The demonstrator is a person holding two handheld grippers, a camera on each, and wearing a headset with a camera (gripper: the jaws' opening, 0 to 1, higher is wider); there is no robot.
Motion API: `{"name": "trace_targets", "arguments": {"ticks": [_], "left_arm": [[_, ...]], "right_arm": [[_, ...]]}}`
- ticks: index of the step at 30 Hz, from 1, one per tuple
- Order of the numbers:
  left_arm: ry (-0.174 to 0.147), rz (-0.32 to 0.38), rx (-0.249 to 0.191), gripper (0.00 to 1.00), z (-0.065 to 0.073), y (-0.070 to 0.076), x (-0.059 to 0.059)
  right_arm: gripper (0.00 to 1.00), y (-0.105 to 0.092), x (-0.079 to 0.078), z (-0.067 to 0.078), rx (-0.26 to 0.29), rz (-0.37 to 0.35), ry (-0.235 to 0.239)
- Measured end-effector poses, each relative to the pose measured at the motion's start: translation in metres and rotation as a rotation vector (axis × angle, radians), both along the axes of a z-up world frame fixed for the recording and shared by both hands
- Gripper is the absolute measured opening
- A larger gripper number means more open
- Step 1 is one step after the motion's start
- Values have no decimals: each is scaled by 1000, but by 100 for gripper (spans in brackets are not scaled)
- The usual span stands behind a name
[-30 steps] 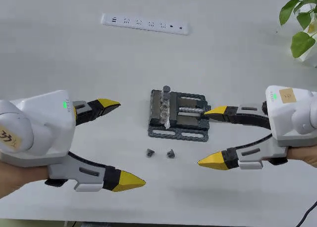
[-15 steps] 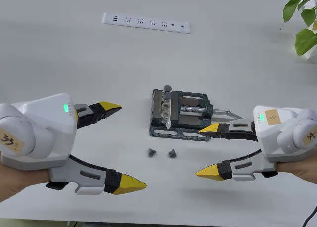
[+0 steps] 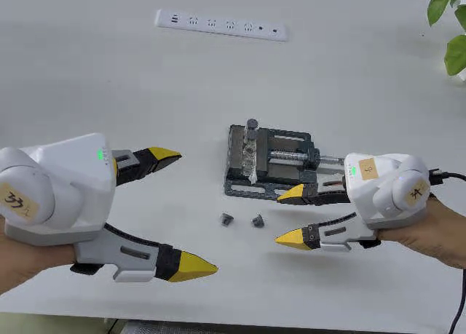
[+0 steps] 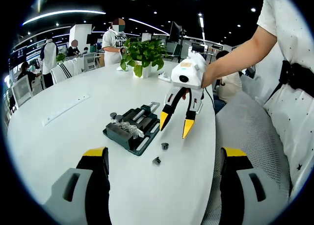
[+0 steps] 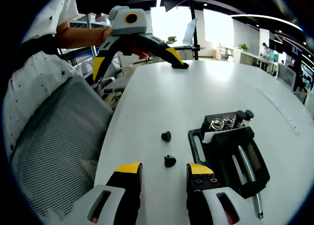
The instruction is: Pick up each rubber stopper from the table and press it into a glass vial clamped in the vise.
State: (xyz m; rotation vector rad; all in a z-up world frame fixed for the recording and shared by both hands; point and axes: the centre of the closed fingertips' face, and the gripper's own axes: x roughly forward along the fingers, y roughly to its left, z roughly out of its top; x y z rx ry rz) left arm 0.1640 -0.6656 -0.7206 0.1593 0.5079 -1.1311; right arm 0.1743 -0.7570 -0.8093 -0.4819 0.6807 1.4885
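Looks like the pickup step: right gripper (image 3: 282, 218), jaws apart and empty, hovers just beside two small dark rubber stoppers (image 3: 257, 220) on the white table (image 3: 145, 79), near the black metal vise (image 3: 287, 167). Next I'd straddle the nearer one and close gently. Left gripper (image 3: 196, 210) gapes wide, empty.

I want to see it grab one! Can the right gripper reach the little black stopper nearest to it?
Probably yes. The right gripper is open, its jaws pointing at the nearest stopper, with bare table between them. The vise sits off to the side.
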Motion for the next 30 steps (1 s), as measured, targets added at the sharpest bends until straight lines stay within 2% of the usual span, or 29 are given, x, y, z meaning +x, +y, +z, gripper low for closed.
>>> {"name": "trace_targets", "arguments": {"ticks": [10,22,30], "left_arm": [[12,1,2,93,-4,1,-1],[22,2,3,92,-6,0,0],[25,5,2,91,-6,0,0]], "right_arm": [[25,10,3,-12,-23,41,-9],[14,16,5,-19,-34,76,-10],[13,16,4,-23,-49,95,-6]]}}
